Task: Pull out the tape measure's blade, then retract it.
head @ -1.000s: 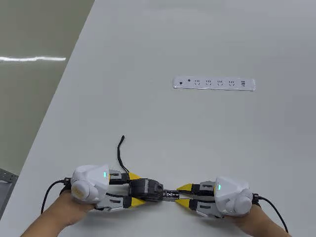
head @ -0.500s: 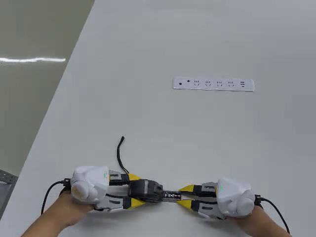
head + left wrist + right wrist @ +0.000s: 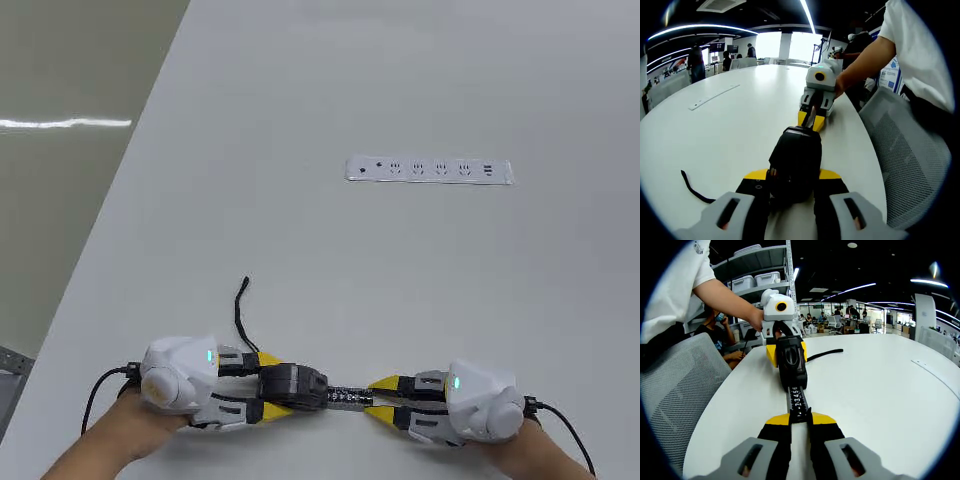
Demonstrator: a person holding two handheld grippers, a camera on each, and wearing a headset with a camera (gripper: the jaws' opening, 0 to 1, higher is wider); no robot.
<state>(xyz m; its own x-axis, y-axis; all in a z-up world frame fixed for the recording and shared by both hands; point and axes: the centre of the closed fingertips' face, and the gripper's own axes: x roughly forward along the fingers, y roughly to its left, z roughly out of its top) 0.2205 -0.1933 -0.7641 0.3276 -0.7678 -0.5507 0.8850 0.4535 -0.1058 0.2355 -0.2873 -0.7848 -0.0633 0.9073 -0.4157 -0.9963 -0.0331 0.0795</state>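
Tape measure (image 3: pixel 295 384) lies on the counter (image 3: pixel 420 290), clamped in the left hand-held gripper (image 3: pixel 272 384); right hand-held gripper (image 3: pixel 380 397), near the tape measure on its right, pinches the blade (image 3: pixel 347 396) tip; blade's long axis runs straight between them, so the pull should go rightward, away from the tape measure.

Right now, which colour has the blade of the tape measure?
The blade is black with white numbers, clearest in the right gripper view.
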